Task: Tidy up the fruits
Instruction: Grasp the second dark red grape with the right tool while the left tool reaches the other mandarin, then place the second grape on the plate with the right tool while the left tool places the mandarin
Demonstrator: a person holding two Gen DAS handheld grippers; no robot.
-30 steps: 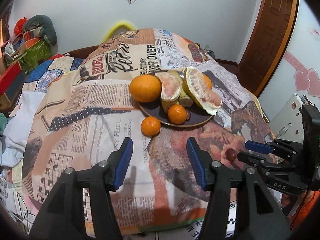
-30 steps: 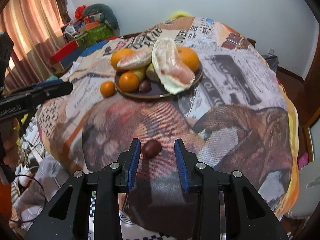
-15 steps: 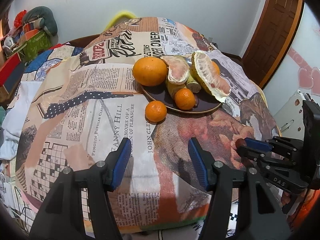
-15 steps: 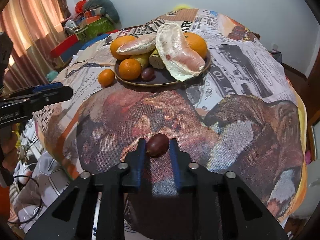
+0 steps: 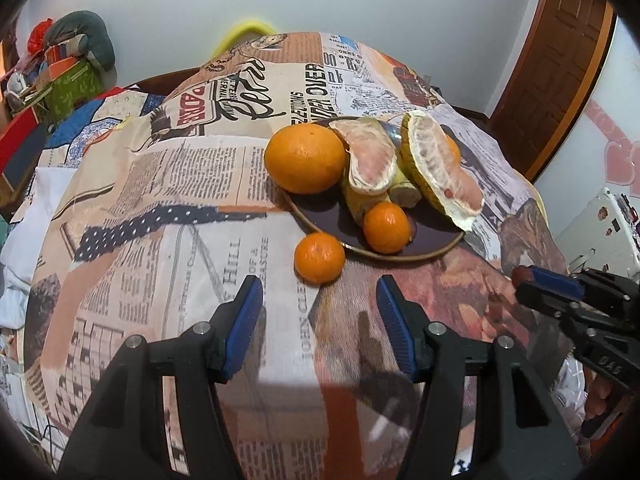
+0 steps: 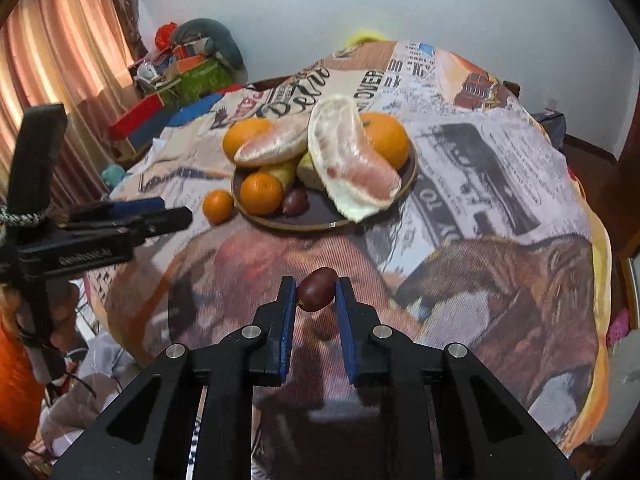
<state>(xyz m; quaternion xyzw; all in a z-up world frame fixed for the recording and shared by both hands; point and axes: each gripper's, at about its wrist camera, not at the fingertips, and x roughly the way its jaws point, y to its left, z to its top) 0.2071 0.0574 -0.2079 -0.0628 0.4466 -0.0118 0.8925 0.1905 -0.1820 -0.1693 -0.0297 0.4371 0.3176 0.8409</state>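
Right gripper (image 6: 316,294) is pinching the small dark-red oval fruit (image 6: 317,289) near the newspaper-print tablecloth's (image 5: 160,208) front edge. Left gripper (image 5: 319,309) is sitting spread wide, facing the small loose mandarin (image 5: 319,257) touching the dark round plate's (image 5: 432,236) near rim.

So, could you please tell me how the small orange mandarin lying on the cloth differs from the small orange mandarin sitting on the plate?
The small orange mandarin on the printed cloth lies just outside the dark round plate, near its rim; the small orange mandarin on the plate sits inside. The cloth one stands alone, directly ahead of the open left tool; the plate one sits against yellow-skinned fruit pieces. Both look alike in colour, shape and size.
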